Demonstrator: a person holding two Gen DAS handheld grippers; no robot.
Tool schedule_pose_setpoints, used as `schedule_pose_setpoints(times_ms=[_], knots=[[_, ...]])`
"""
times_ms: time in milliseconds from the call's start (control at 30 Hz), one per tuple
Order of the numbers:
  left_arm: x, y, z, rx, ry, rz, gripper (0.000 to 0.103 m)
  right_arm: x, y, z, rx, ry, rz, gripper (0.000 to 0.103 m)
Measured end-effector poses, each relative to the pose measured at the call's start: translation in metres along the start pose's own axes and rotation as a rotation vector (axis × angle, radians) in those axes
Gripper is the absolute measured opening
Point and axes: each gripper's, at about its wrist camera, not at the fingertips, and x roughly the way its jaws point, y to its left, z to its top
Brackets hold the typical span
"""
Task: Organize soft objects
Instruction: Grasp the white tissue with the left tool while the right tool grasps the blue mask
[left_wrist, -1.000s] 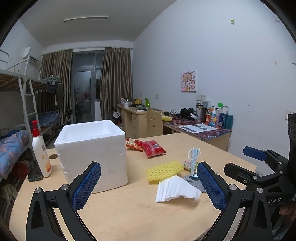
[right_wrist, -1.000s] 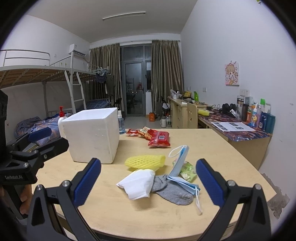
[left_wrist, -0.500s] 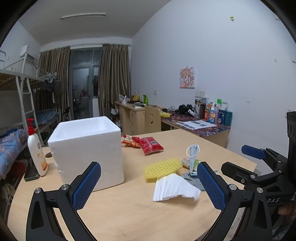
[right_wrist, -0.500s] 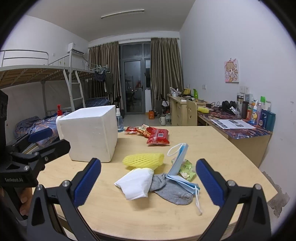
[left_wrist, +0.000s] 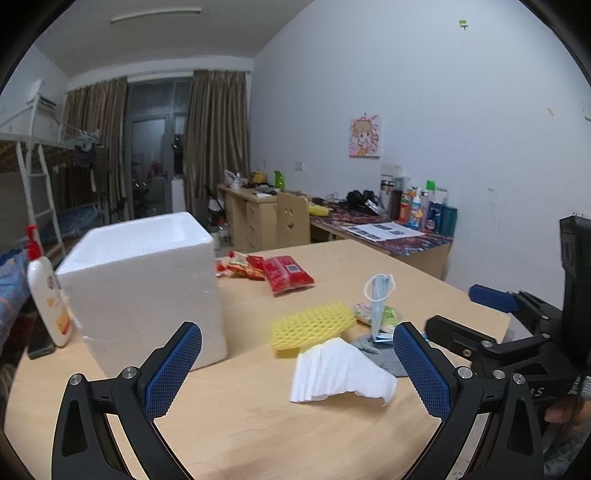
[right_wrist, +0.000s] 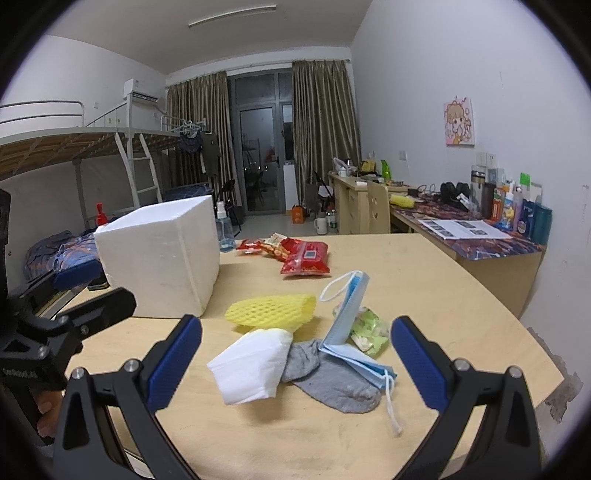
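Blue-padded left gripper: jaws spread wide, nothing between them, held above the near edge of the table; also seen in the right wrist view at 9 o'clock, pads apart.
Blue-padded right gripper: jaws spread wide, empty, held above the near table edge; seen in the left wrist view at 3 o'clock, pads parted.
White tissue: crumpled, lying on the table just ahead of both grippers, framed between the pads in each view; touching the grey sock.
Grey sock: flat on the table at 3 o'clock of the tissue, partly under the mask.
Blue face mask: folded, one half standing up, the other lying on the sock; ear loop trailing toward the near edge.
Yellow foam net: at 12 o'clock of the tissue, just behind it.
Green wrapper: behind the mask, touching it.
White foam box: open-topped, upright, at 10 o'clock of the pile, near but apart from it.
Red snack packets: farther back at 12 o'clock, well apart from the pile.
Lotion bottle: red pump, upright at 9 o'clock of the box, just beside it.
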Motion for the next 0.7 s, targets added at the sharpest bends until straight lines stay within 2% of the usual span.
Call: schedule_pose_setpoints(times_ms=[333, 700], knots=[[0.037, -0.008, 0.0, 0.01, 0.064, -0.032, 0.103, 0.02, -0.019, 0.001, 0.027, 0.046, -0.025, 0.103], [0.083, -0.017, -0.011, 0.028, 0.183, -0.069, 0.103, 0.04, -0.045, 0.001, 0.039, 0.1, -0.069, 0.103]])
